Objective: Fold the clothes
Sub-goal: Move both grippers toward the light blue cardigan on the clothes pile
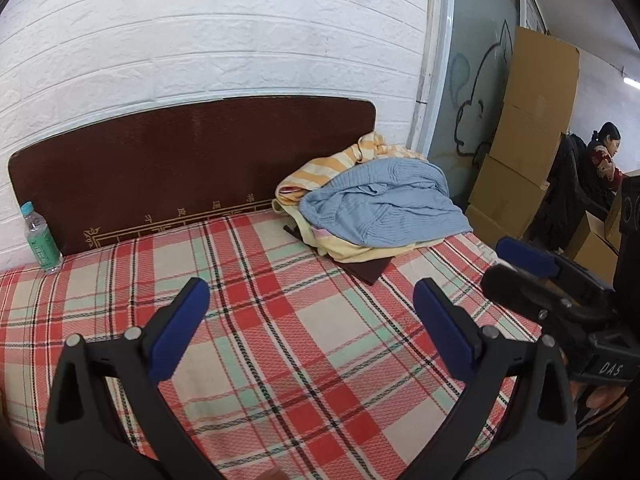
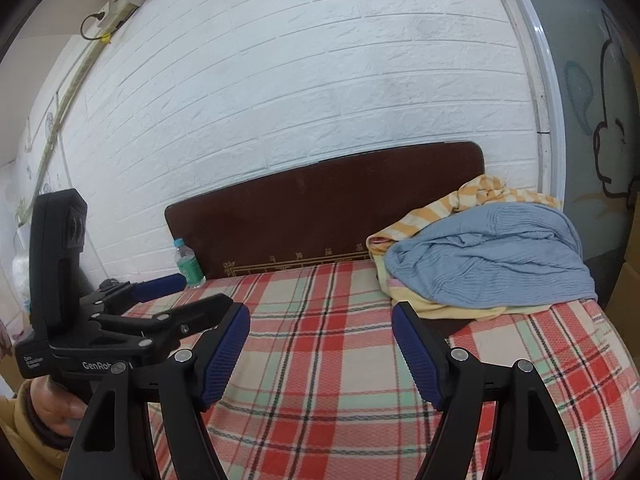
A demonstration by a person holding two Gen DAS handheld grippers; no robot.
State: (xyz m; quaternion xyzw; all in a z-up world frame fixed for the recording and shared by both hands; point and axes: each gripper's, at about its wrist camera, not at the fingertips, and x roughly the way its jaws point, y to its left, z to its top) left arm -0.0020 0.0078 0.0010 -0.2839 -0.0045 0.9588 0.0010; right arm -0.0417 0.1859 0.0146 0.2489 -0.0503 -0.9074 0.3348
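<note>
A pile of clothes lies at the bed's far right corner by the headboard: a light blue knit sweater [image 1: 384,204] on top, a yellow-striped garment [image 1: 320,172] behind it, pale yellow cloth and a dark brown piece under it. The pile also shows in the right wrist view, with the sweater [image 2: 492,260] on top. My left gripper [image 1: 312,300] is open and empty above the plaid bedspread [image 1: 280,340], short of the pile. My right gripper [image 2: 320,324] is open and empty, also short of the pile. It shows in the left wrist view at the right edge [image 1: 520,260].
A water bottle [image 1: 40,240] stands at the far left against the dark brown headboard [image 1: 192,168]. A white brick wall is behind the bed. Cardboard boxes [image 1: 528,148] stand beyond the bed's right side, where a person [image 1: 604,156] sits.
</note>
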